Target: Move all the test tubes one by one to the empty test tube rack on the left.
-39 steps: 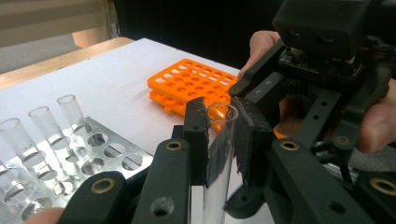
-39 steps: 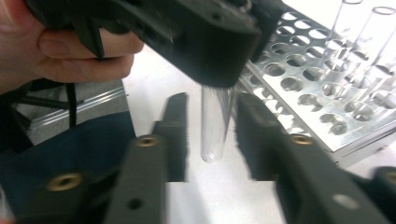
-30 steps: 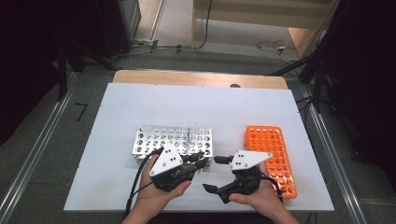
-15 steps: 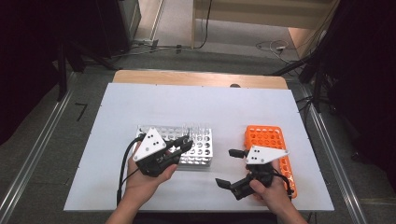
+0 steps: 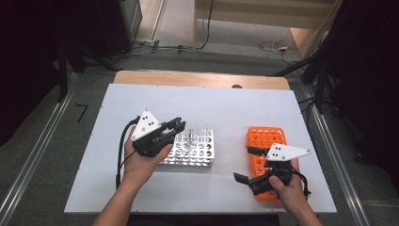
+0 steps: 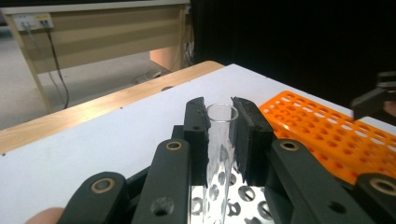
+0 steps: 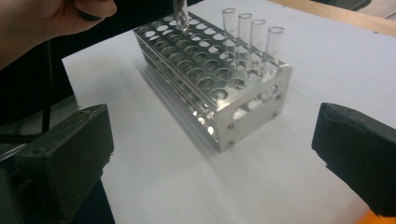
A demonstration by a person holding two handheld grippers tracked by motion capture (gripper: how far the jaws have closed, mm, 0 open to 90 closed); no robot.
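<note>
My left gripper [image 5: 175, 125] is shut on a clear glass test tube [image 6: 218, 140], held upright between its jaws [image 6: 219, 114]. It hovers over the far left corner of the metal tube rack [image 5: 194, 151]. In the right gripper view the tube's rounded bottom [image 7: 179, 15] hangs just above the rack's [image 7: 212, 88] holes. Several other clear tubes [image 7: 248, 37] stand in a row at the rack's far side. My right gripper [image 5: 244, 165] is open and holds nothing, beside the orange plastic rack [image 5: 266, 139], its jaws [image 7: 212, 154] pointing at the metal rack.
Both racks rest on a white table top [image 5: 221, 108] with a wooden strip [image 5: 197, 79] along its far edge. The orange rack [image 6: 327, 135] lies to the right of the metal one [image 6: 236, 198]. Beyond the table are floor cables and dark curtains.
My left gripper has moved away from the person and slightly left, from the rack's near side to its far left corner. The right gripper has drifted right toward the orange rack.
</note>
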